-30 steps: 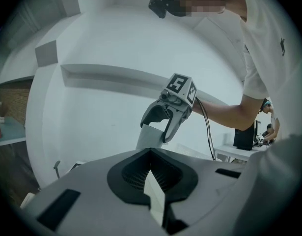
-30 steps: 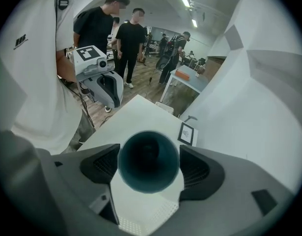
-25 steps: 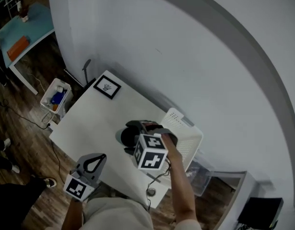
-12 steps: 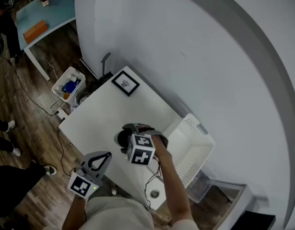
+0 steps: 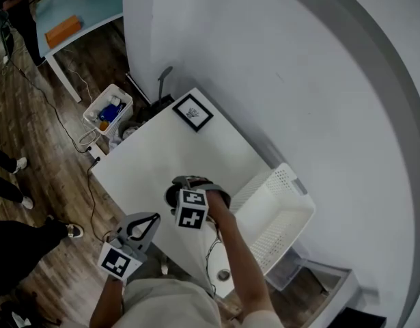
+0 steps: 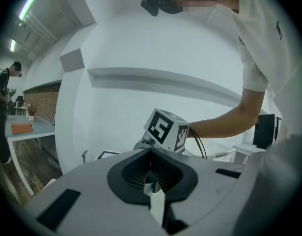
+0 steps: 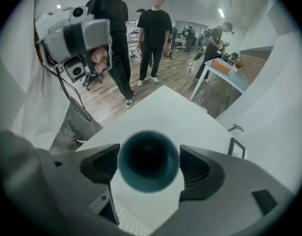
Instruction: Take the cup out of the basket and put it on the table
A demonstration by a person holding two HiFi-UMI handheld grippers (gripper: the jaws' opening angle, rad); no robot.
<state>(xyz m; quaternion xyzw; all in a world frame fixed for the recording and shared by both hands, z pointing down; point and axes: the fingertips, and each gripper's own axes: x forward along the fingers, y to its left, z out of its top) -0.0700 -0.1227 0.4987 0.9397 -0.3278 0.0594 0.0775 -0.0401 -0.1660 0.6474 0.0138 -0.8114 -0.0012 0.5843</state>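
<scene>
A dark teal cup sits mouth-up between the jaws of my right gripper, which is shut on it. In the head view the cup and right gripper hang over the white table, left of the white perforated basket. My left gripper is below the table's near edge with its jaws shut and nothing between them. The left gripper points toward the right gripper's marker cube.
A small framed picture lies at the table's far corner. A white bin with bottles stands on the wood floor to the left, beside a blue table. Cables trail on the floor. Several people stand beyond the table's edge.
My right gripper has carried the cup leftward, away from the basket and out over the table. The left gripper has stayed low by the near edge.
</scene>
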